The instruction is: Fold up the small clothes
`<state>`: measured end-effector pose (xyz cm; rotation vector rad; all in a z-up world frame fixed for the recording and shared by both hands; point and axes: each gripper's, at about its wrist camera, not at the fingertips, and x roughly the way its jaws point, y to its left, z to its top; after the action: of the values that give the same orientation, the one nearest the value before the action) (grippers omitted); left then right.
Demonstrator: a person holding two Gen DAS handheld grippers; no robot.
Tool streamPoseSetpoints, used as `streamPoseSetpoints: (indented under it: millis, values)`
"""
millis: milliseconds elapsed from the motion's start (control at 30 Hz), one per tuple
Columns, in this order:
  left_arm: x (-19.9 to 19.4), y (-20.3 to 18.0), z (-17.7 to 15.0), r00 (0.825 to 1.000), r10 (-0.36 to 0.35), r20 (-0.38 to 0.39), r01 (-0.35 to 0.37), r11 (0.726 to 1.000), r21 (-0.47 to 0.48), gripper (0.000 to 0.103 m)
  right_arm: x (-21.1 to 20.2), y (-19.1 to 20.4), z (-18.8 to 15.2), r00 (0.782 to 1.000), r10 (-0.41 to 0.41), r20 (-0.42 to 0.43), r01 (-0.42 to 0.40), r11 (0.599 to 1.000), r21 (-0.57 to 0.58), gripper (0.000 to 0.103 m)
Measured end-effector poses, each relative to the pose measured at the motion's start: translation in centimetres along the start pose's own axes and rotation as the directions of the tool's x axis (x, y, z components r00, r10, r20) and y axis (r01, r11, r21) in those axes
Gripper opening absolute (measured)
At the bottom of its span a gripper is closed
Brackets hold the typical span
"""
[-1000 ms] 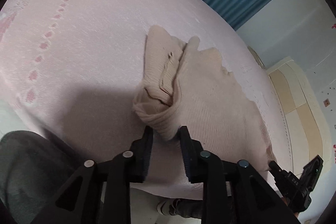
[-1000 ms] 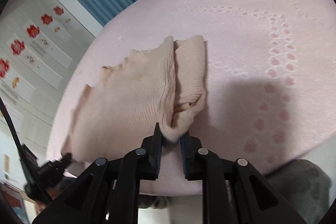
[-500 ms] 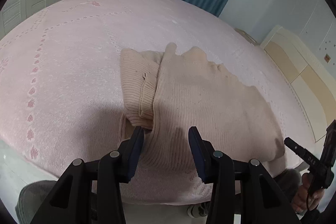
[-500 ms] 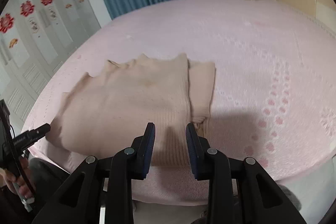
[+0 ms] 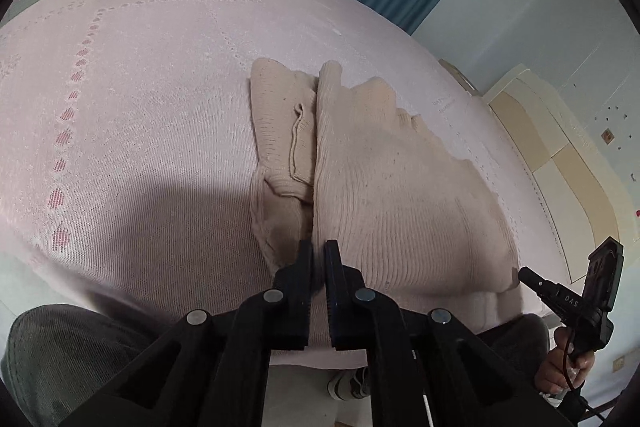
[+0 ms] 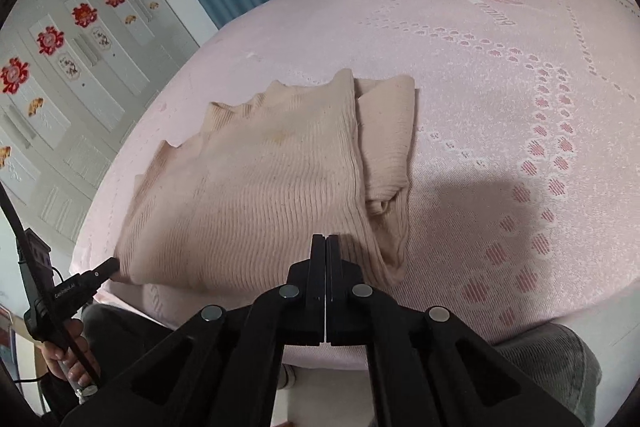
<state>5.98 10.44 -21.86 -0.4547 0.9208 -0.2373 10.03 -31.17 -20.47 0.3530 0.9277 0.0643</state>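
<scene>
On the pink bed (image 5: 152, 131) lies my folded sweater (image 5: 392, 179); left gripper (image 5: 319, 251) hovers at its near hem, nearly closed, empty (right gripper (image 6: 326, 247) too, pinched fully together).

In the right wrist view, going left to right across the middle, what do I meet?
White wardrobe doors with red flower decals → left gripper at the sweater's edge → beige knit sweater → its folded-in sleeve → pink bedspread with the paw-print border.
</scene>
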Motion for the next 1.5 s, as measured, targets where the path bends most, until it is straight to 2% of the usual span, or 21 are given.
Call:
streamPoseSetpoints:
  millis: [100, 233, 367, 433, 533, 800, 900, 967, 1100, 1300, 1500]
  values:
    - [0.1, -0.3, 0.5, 1.000, 0.030, 0.003, -0.030, 1.000, 0.007, 0.008, -0.2, 0.0, 0.2, 1.000, -0.006, -0.010, 0.006, 1.000, -0.014, 0.004]
    - [0.1, 0.1, 1.4, 0.999, 0.048, -0.006, -0.048, 0.999, -0.024, 0.027, -1.1, 0.5, 1.7, 0.999, -0.022, 0.045, 0.024, 0.999, -0.040, 0.006]
    - [0.3, 0.4, 2.4, 0.998, 0.057, 0.006, -0.057, 0.998, -0.039, 0.050, -0.9, 1.9, 3.8, 0.995, -0.034, 0.094, 0.043, 0.995, -0.088, 0.018]
    - [0.7, 0.5, 3.2, 0.999, 0.046, 0.006, -0.045, 0.998, -0.045, 0.052, 0.1, 2.8, 4.9, 0.993, -0.049, 0.107, 0.061, 0.992, -0.106, 0.021]
    - [1.6, 0.3, 4.1, 0.999, 0.046, -0.005, -0.046, 0.998, -0.046, 0.062, 1.8, 3.6, 6.4, 0.991, -0.074, 0.111, 0.086, 0.990, -0.113, 0.021]
    - [4.6, 0.5, 5.3, 0.996, 0.080, -0.030, -0.080, 0.997, -0.019, 0.063, 6.8, 4.2, 10.9, 0.988, -0.124, 0.095, 0.135, 0.983, -0.122, 0.021]
    - [5.0, 1.0, 5.4, 0.997, 0.065, -0.037, -0.066, 0.997, -0.028, 0.063, 8.7, 4.1, 12.3, 0.986, -0.143, 0.091, 0.154, 0.979, -0.132, 0.021]
    - [5.0, 1.0, 5.4, 0.997, 0.064, -0.035, -0.064, 0.998, -0.015, 0.064, 10.4, 3.6, 13.3, 0.987, -0.147, 0.067, 0.155, 0.981, -0.119, 0.021]
    - [5.2, 0.7, 5.0, 0.997, 0.067, -0.023, -0.067, 0.998, 0.006, 0.066, 14.3, 1.4, 13.9, 0.993, -0.105, -0.054, 0.105, 0.995, -0.004, 0.021]
    - [5.5, 0.3, 5.3, 0.998, 0.058, -0.019, -0.058, 0.998, -0.004, 0.071, 13.5, 2.0, 13.3, 0.991, -0.130, -0.018, 0.129, 0.990, -0.049, 0.020]
    - [6.4, -0.4, 6.1, 0.999, 0.025, -0.028, -0.026, 0.999, -0.032, 0.072, 9.9, 3.7, 10.7, 0.993, -0.113, 0.036, 0.114, 0.992, -0.058, 0.021]
